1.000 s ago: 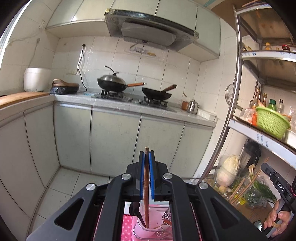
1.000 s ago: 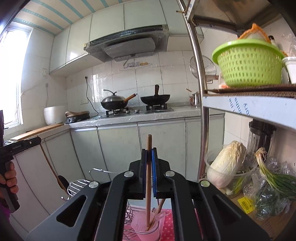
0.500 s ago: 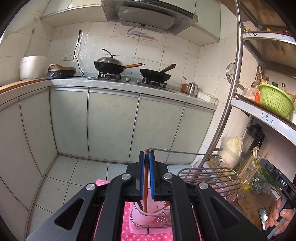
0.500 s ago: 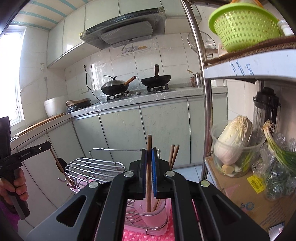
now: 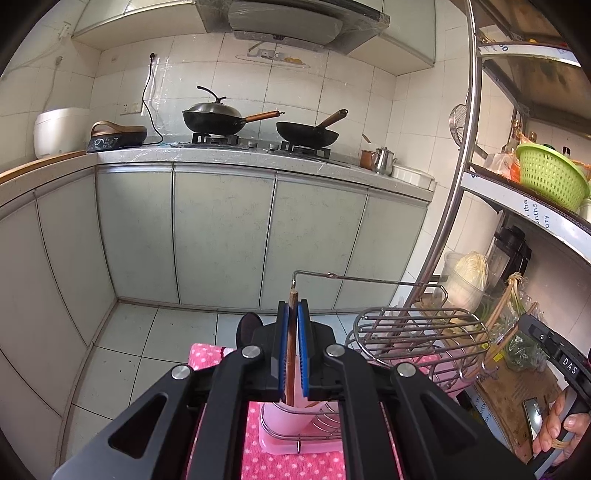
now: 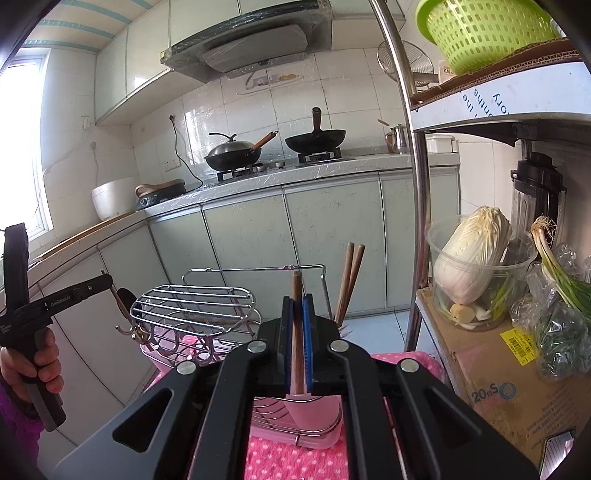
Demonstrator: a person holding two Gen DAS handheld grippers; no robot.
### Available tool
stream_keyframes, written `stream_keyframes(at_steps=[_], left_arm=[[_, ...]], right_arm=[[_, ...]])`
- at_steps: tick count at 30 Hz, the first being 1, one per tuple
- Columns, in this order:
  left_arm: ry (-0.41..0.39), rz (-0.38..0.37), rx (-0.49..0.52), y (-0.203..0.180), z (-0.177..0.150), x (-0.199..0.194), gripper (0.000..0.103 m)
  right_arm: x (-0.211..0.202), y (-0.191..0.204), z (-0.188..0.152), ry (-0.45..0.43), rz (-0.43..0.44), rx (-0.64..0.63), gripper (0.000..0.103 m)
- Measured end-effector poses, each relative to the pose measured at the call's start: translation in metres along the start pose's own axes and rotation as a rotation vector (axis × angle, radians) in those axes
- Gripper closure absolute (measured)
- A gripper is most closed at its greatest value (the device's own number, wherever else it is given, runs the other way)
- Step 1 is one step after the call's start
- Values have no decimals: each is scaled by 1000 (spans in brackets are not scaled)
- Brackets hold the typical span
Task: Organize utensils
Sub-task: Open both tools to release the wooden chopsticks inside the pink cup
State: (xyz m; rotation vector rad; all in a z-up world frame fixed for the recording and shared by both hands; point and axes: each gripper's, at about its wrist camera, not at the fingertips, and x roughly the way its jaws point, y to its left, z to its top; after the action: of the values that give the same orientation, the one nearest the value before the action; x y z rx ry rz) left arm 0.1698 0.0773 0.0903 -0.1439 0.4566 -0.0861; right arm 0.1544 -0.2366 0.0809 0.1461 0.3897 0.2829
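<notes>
Both grippers clamped on chopsticks over the pink holder (image 6: 314, 410)

Left gripper (image 5: 293, 314) pinches one chopstick (image 5: 291, 354), right gripper (image 6: 298, 310) another (image 6: 296, 332); only the right view shows two parked chopsticks (image 6: 349, 280). Pink dotted mat (image 5: 288, 463), tiled kitchen.

Both tongs are black with blue pads: the left tongs (image 5: 293, 347) and the right tongs (image 6: 298, 343) each pinch a brown wooden chopstick (image 5: 290, 354). Below stands a pale pink utensil cup (image 6: 314, 410) in a silver wire rack (image 6: 192, 306), on a pink cloth with white polka dots (image 6: 295, 461). The basket (image 6: 480, 33) is lime green; both woks (image 5: 306, 134) are black.
</notes>
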Motion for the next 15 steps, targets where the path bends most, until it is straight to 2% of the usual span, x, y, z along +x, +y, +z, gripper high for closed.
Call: stream_keyframes(at_steps=[7, 10, 11, 12, 15], left_arm=[[14, 2, 0, -3, -2, -2, 95], [23, -8, -20, 0, 0, -3, 82], [22, -11, -28, 1, 0, -5, 74], [21, -14, -32, 2, 0, -5, 71], [25, -16, -42, 4, 1, -9, 70]], right_arm=[[-3, -1, -1, 19, 0, 17, 97], [-5, -3, -2, 26, 3, 31, 71], [-6, -3, -3, 21, 7, 32, 62], [-7, -3, -3, 19, 6, 29, 61], [-11, -1, -4, 23, 0, 19, 61]])
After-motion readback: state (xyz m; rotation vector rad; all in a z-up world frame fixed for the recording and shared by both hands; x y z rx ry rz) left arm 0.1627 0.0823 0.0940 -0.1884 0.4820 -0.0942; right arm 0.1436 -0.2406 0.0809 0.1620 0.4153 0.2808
